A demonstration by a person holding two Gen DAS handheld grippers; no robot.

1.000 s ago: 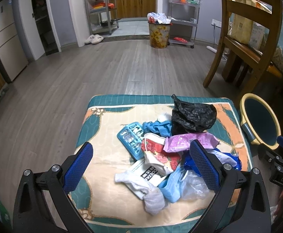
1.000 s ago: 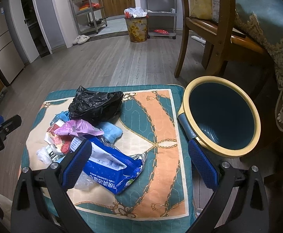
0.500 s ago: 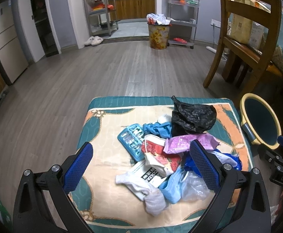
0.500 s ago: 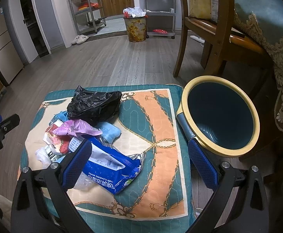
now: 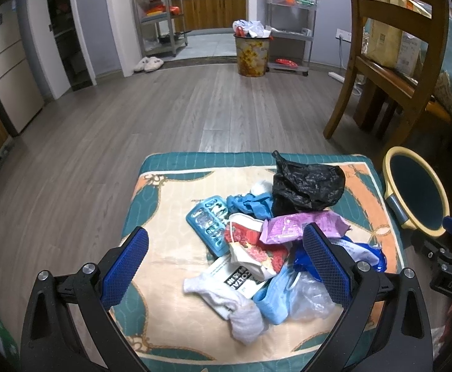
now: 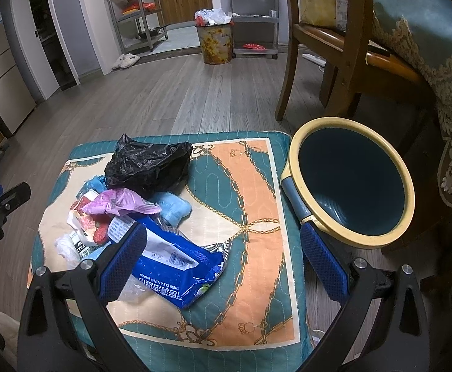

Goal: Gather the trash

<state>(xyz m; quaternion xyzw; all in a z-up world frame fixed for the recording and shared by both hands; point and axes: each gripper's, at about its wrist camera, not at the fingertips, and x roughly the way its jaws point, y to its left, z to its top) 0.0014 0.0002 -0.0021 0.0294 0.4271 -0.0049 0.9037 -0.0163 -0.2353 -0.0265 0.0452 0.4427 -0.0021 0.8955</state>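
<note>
Both claws slightly nearer, gaping wide over crinkled black bag, glossy blue wipes pack, round yellow-rimmed bin.

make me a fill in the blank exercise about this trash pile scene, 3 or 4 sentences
1. The crumpled bag at the far end of the pile is ____ in colour.
2. The bin beside the mat has a ____ rim.
3. Both grippers, left and right, have their fingers ____.
4. Inside, the bin holds ____.

Missing words: black; yellow; open; nothing
</note>
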